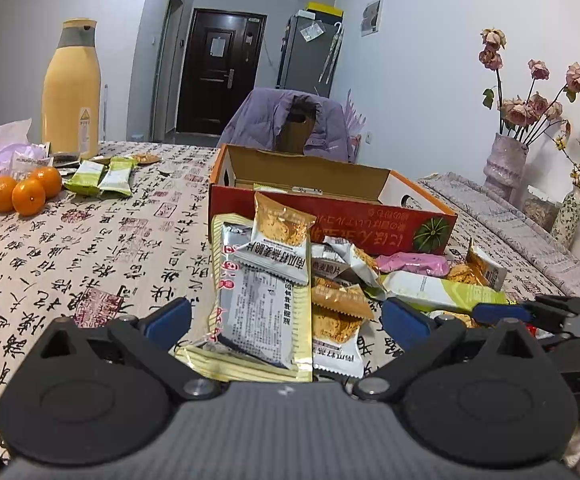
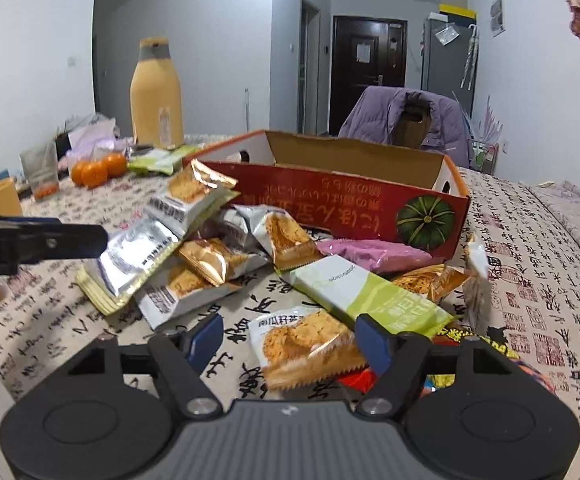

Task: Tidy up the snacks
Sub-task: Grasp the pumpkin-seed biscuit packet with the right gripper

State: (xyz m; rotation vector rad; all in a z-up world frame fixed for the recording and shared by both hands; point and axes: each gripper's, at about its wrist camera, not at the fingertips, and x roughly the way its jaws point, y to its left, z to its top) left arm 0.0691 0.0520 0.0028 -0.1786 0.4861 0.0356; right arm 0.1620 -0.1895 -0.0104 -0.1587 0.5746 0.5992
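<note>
A heap of snack packets lies on the calligraphy-print tablecloth in front of an open red cardboard box with a pumpkin picture. My left gripper is open, low over the heap, with a silver-and-gold packet and an orange cracker packet between its blue fingers. My right gripper is open around another orange cracker packet; the right finger is at the packet's edge and the left finger stands clear. A green-and-white bar and a pink packet lie beyond it.
A tall yellow flask, three oranges and two green packets sit at the far left of the table. A vase of dried roses stands at the right. A chair with a purple jacket is behind the box.
</note>
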